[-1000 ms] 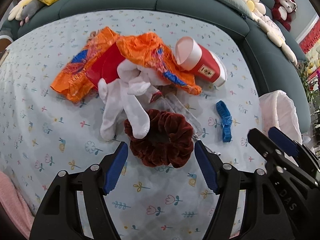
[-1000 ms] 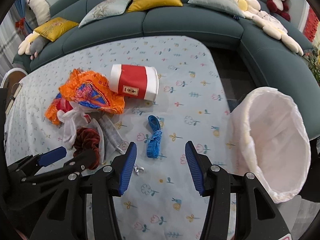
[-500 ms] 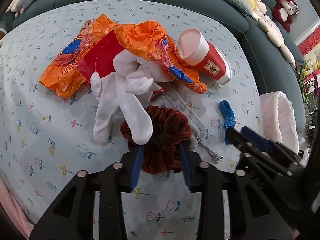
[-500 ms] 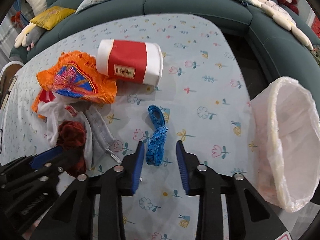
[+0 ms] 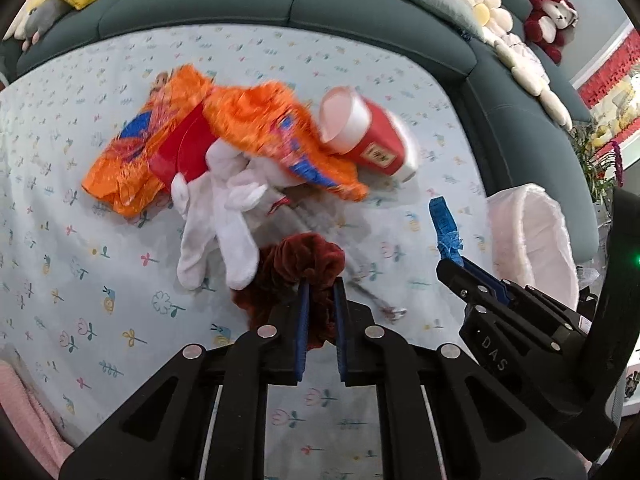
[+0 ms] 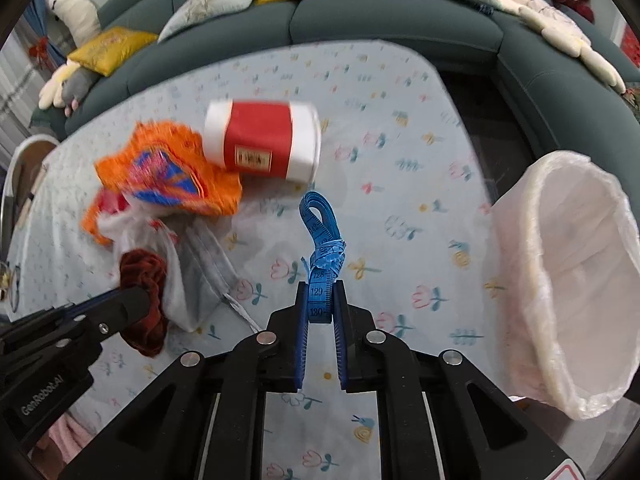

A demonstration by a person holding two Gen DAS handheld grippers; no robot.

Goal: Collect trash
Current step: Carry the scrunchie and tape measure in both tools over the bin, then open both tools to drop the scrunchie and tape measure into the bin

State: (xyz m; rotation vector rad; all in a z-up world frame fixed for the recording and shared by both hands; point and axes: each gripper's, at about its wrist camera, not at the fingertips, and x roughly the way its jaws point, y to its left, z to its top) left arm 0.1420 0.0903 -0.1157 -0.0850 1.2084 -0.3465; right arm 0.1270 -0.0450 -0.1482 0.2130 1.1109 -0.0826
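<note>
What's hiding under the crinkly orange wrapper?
Peeking out from under the orange wrapper are a flat red piece and the top of a white glove. Anything else beneath it is covered.

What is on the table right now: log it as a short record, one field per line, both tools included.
surface: table under floral cloth
left tool: jaws closing on dark red scrunchie
right tool: jaws closing on blue tape measure
loose items: red and white cup on its side, orange wrapper, white glove
bin: white bag-lined bin at the table's right edge
backdrop: teal sofa
</note>
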